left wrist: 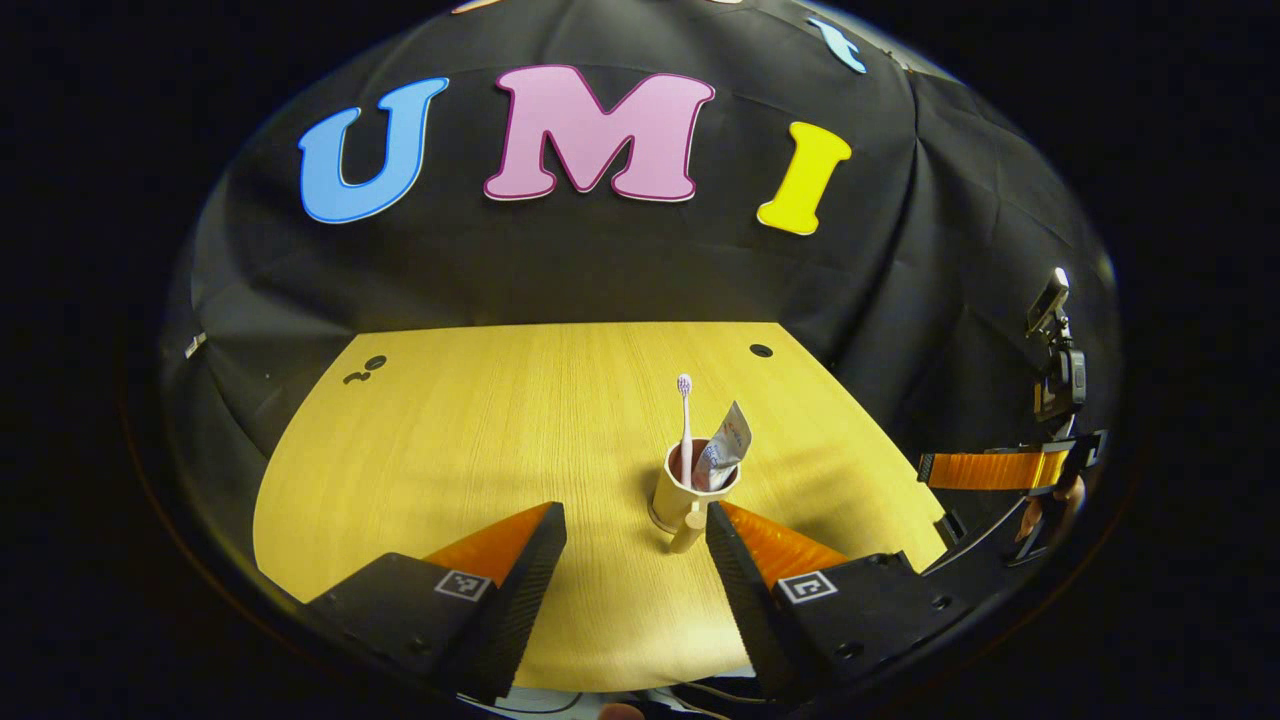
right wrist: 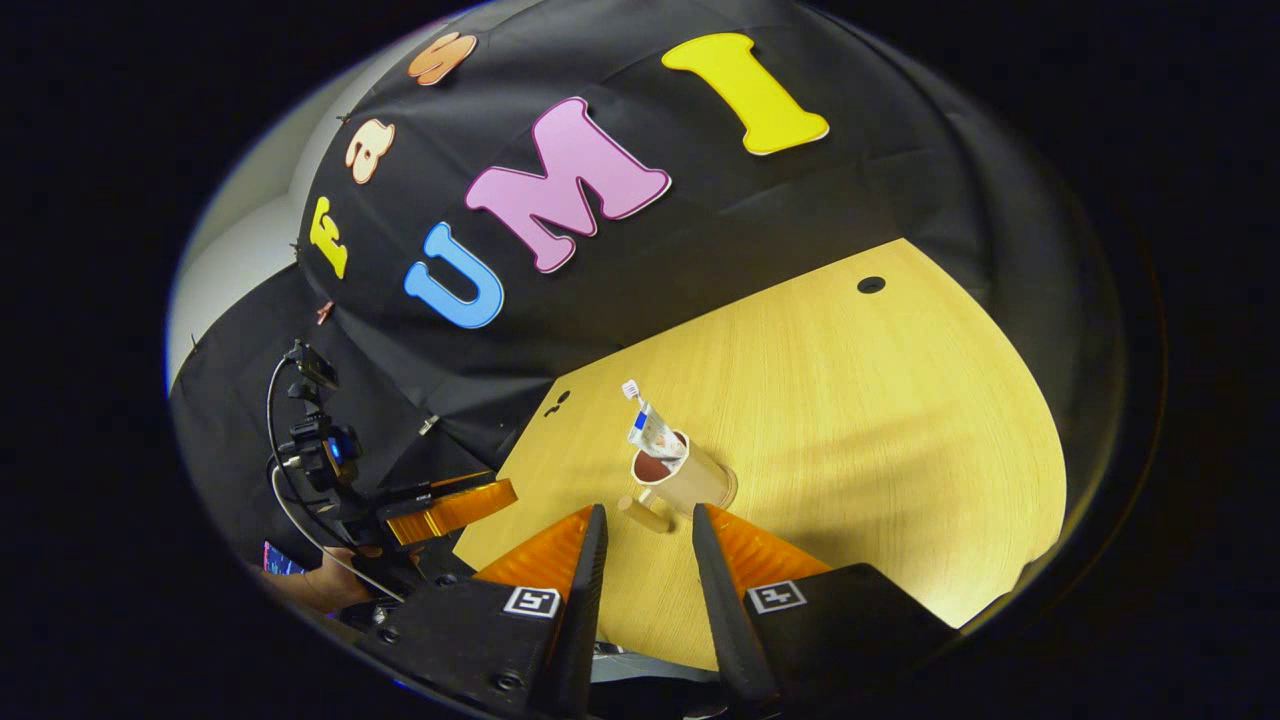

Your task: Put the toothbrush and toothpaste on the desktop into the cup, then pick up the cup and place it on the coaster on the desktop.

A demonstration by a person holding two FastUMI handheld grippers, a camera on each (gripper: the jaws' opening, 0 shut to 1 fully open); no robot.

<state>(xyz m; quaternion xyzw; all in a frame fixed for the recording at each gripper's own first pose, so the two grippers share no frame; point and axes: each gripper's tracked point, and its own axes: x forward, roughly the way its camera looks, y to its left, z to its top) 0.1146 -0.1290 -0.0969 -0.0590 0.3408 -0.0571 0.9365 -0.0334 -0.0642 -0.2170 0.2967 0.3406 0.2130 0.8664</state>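
One cup (left wrist: 692,492) is being seen standing upright on the wooden counter (left wrist: 450,450), a little right of centre in the left gripper view. One toothbrush (left wrist: 685,415) is being carried inside it, head up, and one toothpaste tube (left wrist: 728,445) is being leaned against the cup's right rim. The cup's single handle (left wrist: 688,535) is being pointed toward the lower edge of the frame.

The left tool (left wrist: 630,540) is being held wide apart, nothing gripped; the handle is lying just beside its right-hand finger, and contact cannot be told. At the right edge of that view, the other tool (left wrist: 985,470) is being seen well apart from the cup, with a hand (left wrist: 1050,510) behind it.

In the right gripper view, the same cup (right wrist: 685,478) is being shown at lower centre, with toothbrush (right wrist: 634,392) and tube (right wrist: 655,435) tilting to the upper left. The right tool (right wrist: 645,535) is being held at a narrow gap, empty, with the handle (right wrist: 645,513) lying just ahead of its tips. Two dark holes (right wrist: 871,285) are being noted near the counter's far edge. No coaster can be made out.
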